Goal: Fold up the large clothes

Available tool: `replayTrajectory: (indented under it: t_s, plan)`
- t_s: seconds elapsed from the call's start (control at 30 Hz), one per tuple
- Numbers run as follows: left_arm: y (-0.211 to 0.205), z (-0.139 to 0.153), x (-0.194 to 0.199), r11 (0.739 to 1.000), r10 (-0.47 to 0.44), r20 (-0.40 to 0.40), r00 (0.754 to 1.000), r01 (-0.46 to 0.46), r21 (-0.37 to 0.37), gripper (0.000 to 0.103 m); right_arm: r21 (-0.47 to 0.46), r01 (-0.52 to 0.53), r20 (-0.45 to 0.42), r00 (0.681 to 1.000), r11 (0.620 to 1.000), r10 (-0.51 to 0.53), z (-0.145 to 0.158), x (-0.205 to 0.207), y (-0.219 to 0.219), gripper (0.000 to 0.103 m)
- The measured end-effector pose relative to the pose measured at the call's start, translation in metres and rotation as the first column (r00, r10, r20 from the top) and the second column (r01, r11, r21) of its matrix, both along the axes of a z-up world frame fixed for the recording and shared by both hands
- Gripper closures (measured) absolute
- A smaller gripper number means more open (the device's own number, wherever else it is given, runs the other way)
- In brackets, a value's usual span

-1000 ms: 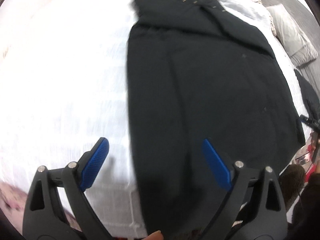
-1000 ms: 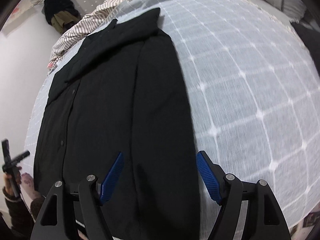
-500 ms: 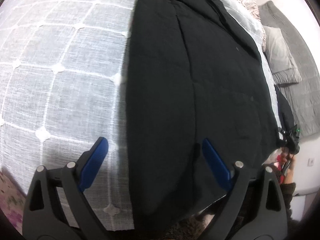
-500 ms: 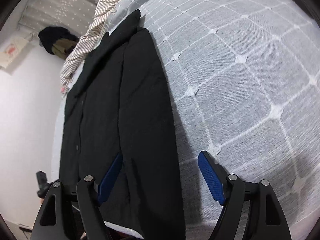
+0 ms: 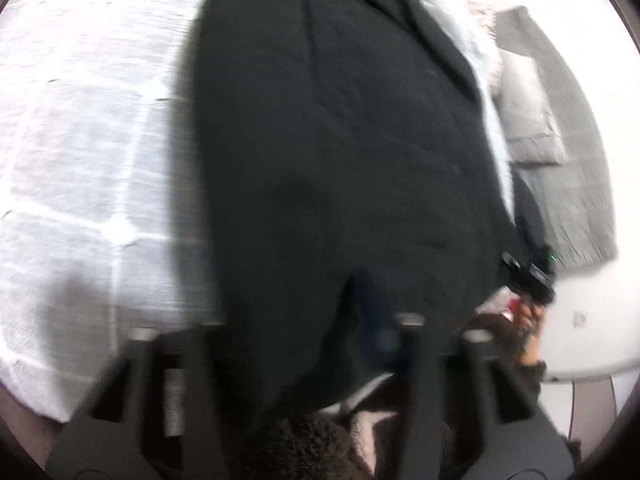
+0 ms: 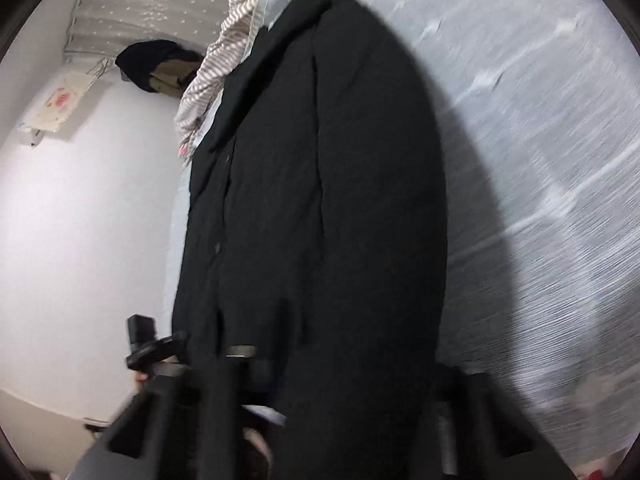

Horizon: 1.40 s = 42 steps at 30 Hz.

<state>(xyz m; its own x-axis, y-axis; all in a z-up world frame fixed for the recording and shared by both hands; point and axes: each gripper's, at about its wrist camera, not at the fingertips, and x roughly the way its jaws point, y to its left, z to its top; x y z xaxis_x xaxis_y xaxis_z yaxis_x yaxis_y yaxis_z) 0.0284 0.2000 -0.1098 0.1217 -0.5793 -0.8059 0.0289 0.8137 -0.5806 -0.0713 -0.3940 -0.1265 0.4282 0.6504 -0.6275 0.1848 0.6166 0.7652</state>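
Left wrist view: the white grid bedspread (image 5: 80,160) fills the left of the frame; the black coat (image 5: 340,160) runs up the centre. The left gripper (image 5: 304,344) sits at the bottom edge, at the coat's hem. One blue pad (image 5: 374,316) shows against the fabric and the other is hidden by cloth, so the hem lies between the fingers; blur prevents judging whether the grip is closed. A grey pillow (image 5: 528,120) lies at the right.

Right wrist view: a white wall (image 6: 80,220) occupies the left, the coat (image 6: 320,200) the centre, the bedspread (image 6: 540,120) the right. The right gripper (image 6: 344,400) also straddles the hem; its pads are covered, and its opening cannot be determined.

Risk: a shallow or single-layer grip could let the heavy hem slip during lifting, or uneven lifting could skew the fold.

Orientation: the long axis runs bottom to top of each frame, hem nearest, collar at the upper edge.
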Motion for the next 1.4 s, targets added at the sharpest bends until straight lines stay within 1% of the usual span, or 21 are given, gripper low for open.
replayTrajectory:
  t_s: [0.03, 0.07, 0.1, 0.17, 0.27, 0.37, 0.47, 0.63, 0.73, 0.77, 0.87, 0.93, 1.0, 1.03, 1.07, 1.1, 1.13, 1.17, 1.23, 1.33, 1.4]
  plan:
    - [0.002, 0.001, 0.0, 0.999, 0.026, -0.007, 1.0, -0.027, -0.03, 0.078, 0.001, 0.007, 0.006, 1.0, 1.0, -0.007, 0.001, 0.0, 0.001, 0.083]
    - [0.004, 0.003, 0.0, 0.998, 0.046, -0.007, 0.999, -0.046, -0.05, 0.084, 0.036, 0.019, 0.013, 1.0, 0.999, -0.019, 0.003, 0.0, 0.0, 0.086]
    - [0.005, 0.007, -0.001, 0.995, 0.064, -0.001, 0.998, -0.064, -0.072, 0.086, 0.082, 0.031, 0.028, 0.999, 0.996, -0.033, 0.007, -0.001, -0.001, 0.089]
    - [0.007, 0.02, -0.005, 0.992, 0.086, 0.034, 0.996, -0.082, -0.095, 0.088, 0.119, 0.038, 0.087, 0.995, 0.992, -0.049, 0.021, -0.002, 0.0, 0.091]
    - [0.01, 0.054, -0.009, 0.99, 0.097, 0.129, 0.987, -0.082, -0.113, 0.089, 0.143, 0.043, 0.191, 0.979, 0.989, -0.07, 0.054, -0.007, 0.002, 0.092]
    - [0.002, 0.093, -0.013, 0.989, 0.097, 0.253, 0.963, -0.066, -0.129, 0.09, 0.142, 0.051, 0.288, 0.953, 0.989, -0.09, 0.085, -0.01, 0.005, 0.092]
    - [-0.006, 0.129, -0.018, 0.986, 0.105, 0.343, 0.934, -0.053, -0.157, 0.093, 0.152, 0.056, 0.361, 0.926, 0.987, -0.108, 0.111, -0.019, 0.009, 0.092]
    - [-0.004, 0.188, -0.042, 0.981, 0.119, 0.492, 0.862, -0.024, -0.194, 0.095, 0.151, 0.05, 0.462, 0.88, 0.987, -0.115, 0.15, -0.043, 0.014, 0.092]
    - [0.007, 0.212, -0.059, 0.971, 0.145, 0.541, 0.828, -0.015, -0.238, 0.095, 0.14, 0.058, 0.52, 0.845, 0.988, -0.123, 0.177, -0.073, 0.015, 0.092]
    - [0.009, 0.218, -0.063, 0.968, 0.153, 0.552, 0.819, -0.013, -0.249, 0.095, 0.139, 0.06, 0.533, 0.837, 0.988, -0.126, 0.184, -0.075, 0.015, 0.092]
    - [0.022, 0.243, -0.084, 0.955, 0.186, 0.606, 0.773, 0.003, -0.297, 0.095, 0.123, 0.064, 0.596, 0.793, 0.99, -0.125, 0.213, -0.106, 0.017, 0.092]
    - [0.034, 0.259, -0.099, 0.947, 0.205, 0.643, 0.738, 0.015, -0.32, 0.095, 0.099, 0.066, 0.646, 0.755, 0.993, -0.114, 0.239, -0.13, 0.019, 0.092]
    - [0.041, 0.275, -0.112, 0.945, 0.221, 0.688, 0.691, 0.021, -0.325, 0.095, 0.075, 0.069, 0.682, 0.724, 0.995, -0.101, 0.262, -0.144, 0.025, 0.092]
    - [0.043, 0.28, -0.117, 0.947, 0.223, 0.704, 0.674, 0.023, -0.322, 0.095, 0.059, 0.071, 0.702, 0.706, 0.996, -0.092, 0.274, -0.15, 0.028, 0.092]
    - [0.045, 0.285, -0.117, 0.949, 0.222, 0.723, 0.655, 0.024, -0.314, 0.095, 0.054, 0.072, 0.709, 0.699, 0.996, -0.088, 0.28, -0.153, 0.03, 0.092]
    - [0.047, 0.285, -0.113, 0.951, 0.226, 0.727, 0.648, 0.015, -0.308, 0.095, 0.042, 0.072, 0.718, 0.691, 0.997, -0.08, 0.288, -0.153, 0.033, 0.092]
    - [0.047, 0.283, -0.105, 0.953, 0.23, 0.722, 0.652, -0.001, -0.302, 0.095, 0.029, 0.073, 0.721, 0.69, 0.997, -0.072, 0.291, -0.15, 0.035, 0.092]
    - [0.047, 0.278, -0.095, 0.955, 0.234, 0.711, 0.664, -0.02, -0.295, 0.095, 0.006, 0.088, 0.716, 0.695, 0.996, -0.066, 0.293, -0.143, 0.037, 0.092]
    - [0.045, 0.269, -0.073, 0.961, 0.233, 0.686, 0.69, -0.055, -0.272, 0.095, -0.01, 0.11, 0.684, 0.726, 0.994, -0.073, 0.29, -0.121, 0.037, 0.092]
    - [0.034, 0.255, -0.028, 0.968, 0.23, 0.643, 0.731, -0.105, -0.228, 0.095, -0.023, 0.144, 0.626, 0.773, 0.989, -0.098, 0.274, -0.075, 0.036, 0.092]
    - [0.028, 0.246, 0.001, 0.972, 0.228, 0.63, 0.742, -0.142, -0.185, 0.095, -0.04, 0.164, 0.595, 0.796, 0.986, -0.108, 0.261, -0.042, 0.034, 0.092]
